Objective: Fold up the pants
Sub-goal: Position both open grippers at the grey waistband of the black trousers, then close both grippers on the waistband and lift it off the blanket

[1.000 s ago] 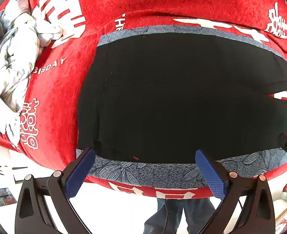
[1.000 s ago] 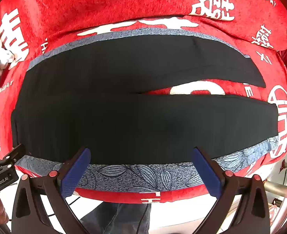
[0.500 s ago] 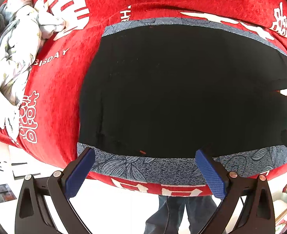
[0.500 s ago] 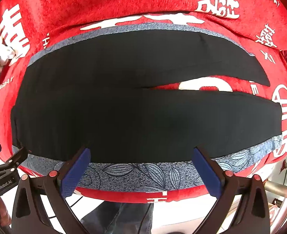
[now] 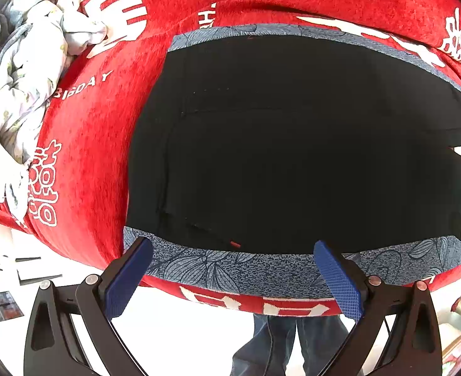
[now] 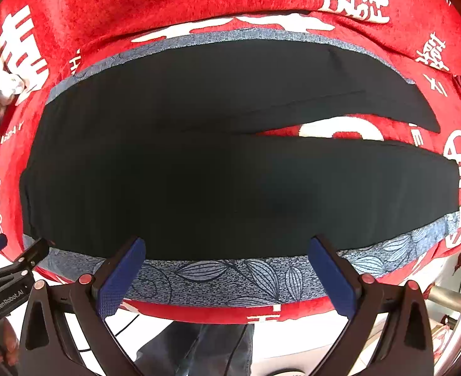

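Bedding (image 5: 27, 72): a pale crumpled heap, far to the left of the left gripper and beyond it, on the red cloth.
Red cloth (image 5: 86, 156): red with white lettering, it covers the surface and spreads beyond both grippers.
Left gripper (image 5: 233, 277): released, jaws spread wide with nothing between them; it hangs over the near edge of the surface, its blue pads (image 5: 127, 277) over the mat's near strip.
Mat (image 5: 230, 269): a grey-blue leaf-print sheet under the pants, showing as a strip just ahead of each gripper and as a thin band along the far side.
Pants (image 5: 293, 156): black, spread flat on the mat straight ahead of both grippers; the waist end lies ahead and left of the left gripper.
Right gripper (image 6: 227, 277): released, jaws wide and holding nothing; its pads (image 6: 332, 277) sit over the mat (image 6: 230, 279) beside the near hem of the pants (image 6: 199, 181). The left gripper (image 6: 8, 269) shows at its left edge.
Legs: the two legs run to the right of the right gripper, apart towards the cuffs, with red cloth (image 6: 340, 128) showing in the gap.
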